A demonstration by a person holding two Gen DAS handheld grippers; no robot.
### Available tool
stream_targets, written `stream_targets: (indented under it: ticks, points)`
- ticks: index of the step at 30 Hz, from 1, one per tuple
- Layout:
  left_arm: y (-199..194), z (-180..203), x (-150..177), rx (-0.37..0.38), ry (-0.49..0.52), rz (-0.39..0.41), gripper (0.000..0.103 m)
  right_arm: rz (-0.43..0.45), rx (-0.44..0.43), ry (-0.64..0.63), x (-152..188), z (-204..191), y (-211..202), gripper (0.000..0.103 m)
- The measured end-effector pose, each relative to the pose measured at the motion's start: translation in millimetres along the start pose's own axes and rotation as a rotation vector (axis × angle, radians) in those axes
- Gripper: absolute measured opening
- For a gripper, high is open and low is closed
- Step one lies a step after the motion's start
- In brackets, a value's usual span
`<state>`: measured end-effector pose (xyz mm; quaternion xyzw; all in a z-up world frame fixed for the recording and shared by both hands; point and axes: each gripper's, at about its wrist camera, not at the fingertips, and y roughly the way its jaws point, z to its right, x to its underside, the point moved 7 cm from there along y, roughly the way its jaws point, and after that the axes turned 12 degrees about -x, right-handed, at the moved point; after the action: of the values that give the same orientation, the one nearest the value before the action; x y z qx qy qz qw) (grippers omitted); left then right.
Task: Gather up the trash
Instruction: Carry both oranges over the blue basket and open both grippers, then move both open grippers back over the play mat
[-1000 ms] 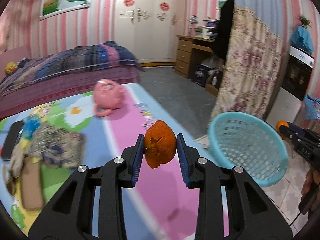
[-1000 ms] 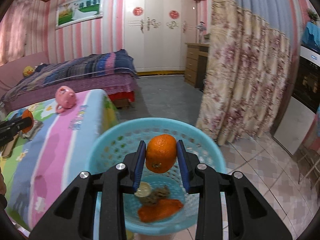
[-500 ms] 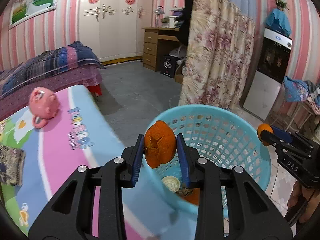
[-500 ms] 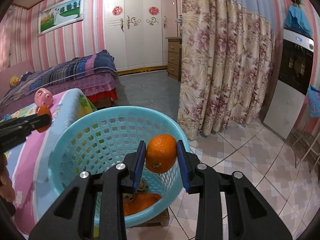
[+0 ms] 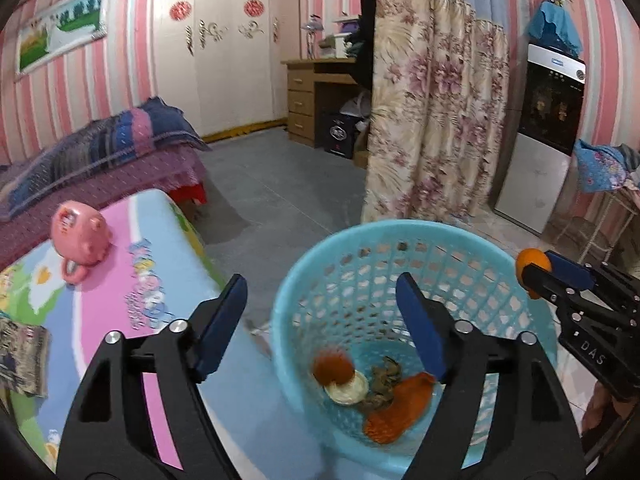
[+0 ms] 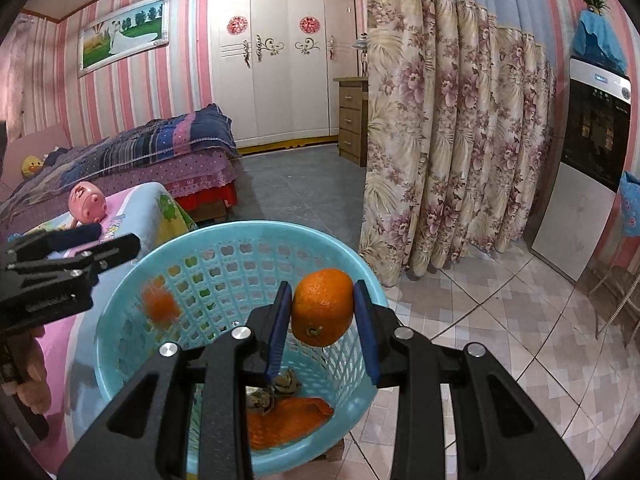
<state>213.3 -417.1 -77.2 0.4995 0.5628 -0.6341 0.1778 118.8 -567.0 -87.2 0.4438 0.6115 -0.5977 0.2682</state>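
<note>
A light blue plastic basket (image 5: 304,280) (image 6: 120,320) stands on the floor beside the table. My left gripper (image 5: 322,300) is open and empty above it. A blurred orange piece (image 5: 333,367) (image 6: 160,305) is falling inside the basket. At the bottom lie an orange peel (image 5: 400,408) (image 6: 288,420), a pale round lid (image 5: 348,390) and brown scraps (image 5: 384,376). My right gripper (image 6: 322,320) is shut on a whole orange (image 6: 322,306) over the basket's right rim; it also shows in the left wrist view (image 5: 532,268).
A table with a colourful cartoon cloth (image 5: 132,304) is left of the basket, with a pink piggy toy (image 5: 80,236) and a patterned packet (image 5: 24,356) on it. A floral curtain (image 6: 452,140), a bed (image 6: 140,152) and tiled floor (image 6: 500,320) surround the basket.
My left gripper moved right from over the table to above the basket and opened, letting go of its orange piece, which drops into the basket. My right gripper keeps its orange.
</note>
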Motion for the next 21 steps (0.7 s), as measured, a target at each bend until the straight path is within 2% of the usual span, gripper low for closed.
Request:
stream_targets:
  ticks: [8, 17, 18, 19, 20, 21]
  points:
    - [-12.2, -38.6, 4.1, -0.068, -0.044, 0.01, 0.089, -0.012, -0.003, 0.018, 4.5, -1.7, 6.2, 0.032]
    - [-24.4, -63.2, 8.6, -0.103, -0.076, 0.016, 0.094, -0.014, -0.018, 0.024, -3.3, -14.5, 20.1, 0.035]
    - [-24.4, -63.9, 8.5, -0.104, -0.078, 0.015, 0.094, -0.016, -0.019, 0.017, -4.1, -17.3, 21.4, 0.037]
    - [-25.0, -66.0, 9.0, -0.105, -0.081, 0.013, 0.094, -0.018, -0.022, 0.014, -4.1, -18.7, 22.1, 0.045]
    - [-25.8, -68.6, 9.3, -0.109, -0.086, 0.013, 0.094, -0.02, -0.025, 0.006, -4.1, -21.3, 22.6, 0.058]
    - [-26.6, -71.4, 9.8, -0.112, -0.091, 0.013, 0.094, -0.02, -0.022, -0.001, -4.0, -22.4, 22.5, 0.066]
